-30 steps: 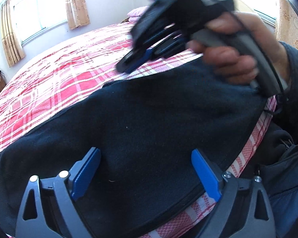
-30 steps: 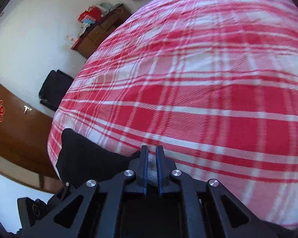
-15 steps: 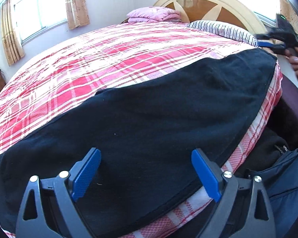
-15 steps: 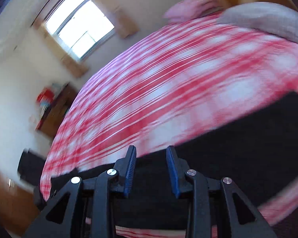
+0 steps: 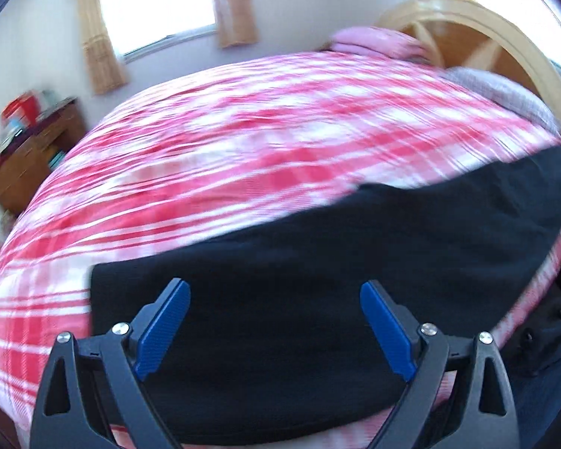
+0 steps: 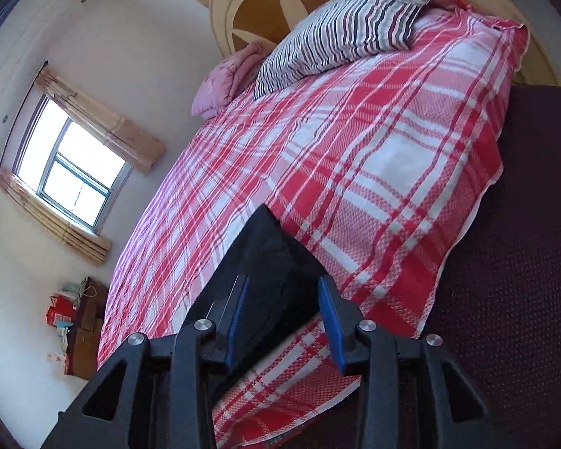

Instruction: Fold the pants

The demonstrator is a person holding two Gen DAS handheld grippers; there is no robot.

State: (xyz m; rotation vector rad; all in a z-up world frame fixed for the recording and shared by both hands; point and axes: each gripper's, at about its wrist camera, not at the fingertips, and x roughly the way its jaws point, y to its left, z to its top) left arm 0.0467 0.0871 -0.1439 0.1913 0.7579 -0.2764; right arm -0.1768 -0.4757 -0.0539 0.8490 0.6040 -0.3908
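Pants lie in a long dark band along the near edge of the bed, flat on the red plaid cover, one squared end toward the foot corner and the other running off toward the headboard side. Left tongs hover wide open over the middle of that band, gripping nothing. Right tongs are open too, nothing between the pads, poised above a dark corner of the pants near the bed edge.

By the look of it, the cloth is spread and the next fold is not yet begun. Next move calls for each pair of tongs to drop onto an end or edge, pinch both layers cleanly, then carry one end across to the other without dragging the cover along.

Around them: a striped pillow and a pink bundle at the head, well apart from the pants, and a cluttered cabinet by the far wall. Nothing blocks the fold; the left view is blurred, so fine creases cannot be judged.
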